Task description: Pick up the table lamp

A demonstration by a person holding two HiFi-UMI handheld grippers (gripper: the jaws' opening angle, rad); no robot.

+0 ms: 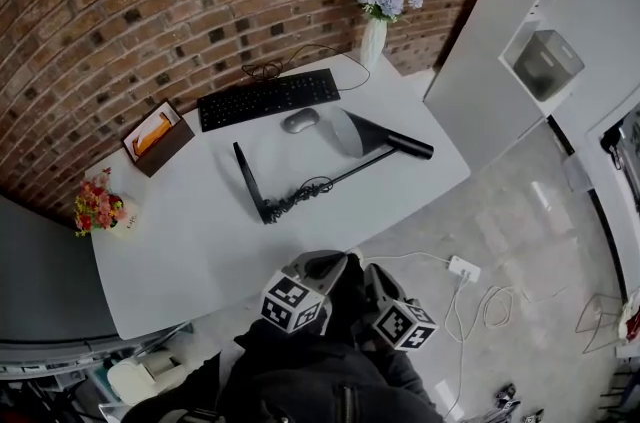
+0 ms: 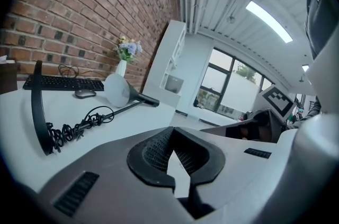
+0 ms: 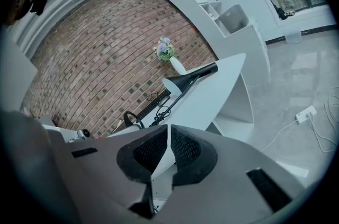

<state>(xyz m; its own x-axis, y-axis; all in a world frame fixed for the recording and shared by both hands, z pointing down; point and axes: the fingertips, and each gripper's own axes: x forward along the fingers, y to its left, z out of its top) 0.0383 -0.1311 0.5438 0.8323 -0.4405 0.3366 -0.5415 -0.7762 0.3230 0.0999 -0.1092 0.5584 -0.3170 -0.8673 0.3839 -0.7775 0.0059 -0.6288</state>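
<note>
The black table lamp (image 1: pixel 365 133) lies tipped on its side on the white table (image 1: pixel 190 251). Its thin arm runs down-left to a coiled cord (image 1: pixel 295 199) and the curved base (image 1: pixel 248 179). My left gripper (image 1: pixel 318 263) and right gripper (image 1: pixel 375 276) are side by side at the table's near edge, short of the lamp, both shut with nothing between the jaws. In the left gripper view the gripper (image 2: pixel 170 151) points at the table, with the lamp (image 2: pixel 119 89) ahead to its left. In the right gripper view the gripper (image 3: pixel 167 146) faces the lamp (image 3: pixel 185 80) farther off.
A black keyboard (image 1: pixel 268 98) and a mouse (image 1: pixel 300 120) lie behind the lamp by the brick wall. A white vase of flowers (image 1: pixel 375 31) stands at the far corner, a brown box (image 1: pixel 157 137) and a small flower pot (image 1: pixel 97 208) at the left. A power strip (image 1: pixel 463 268) lies on the floor.
</note>
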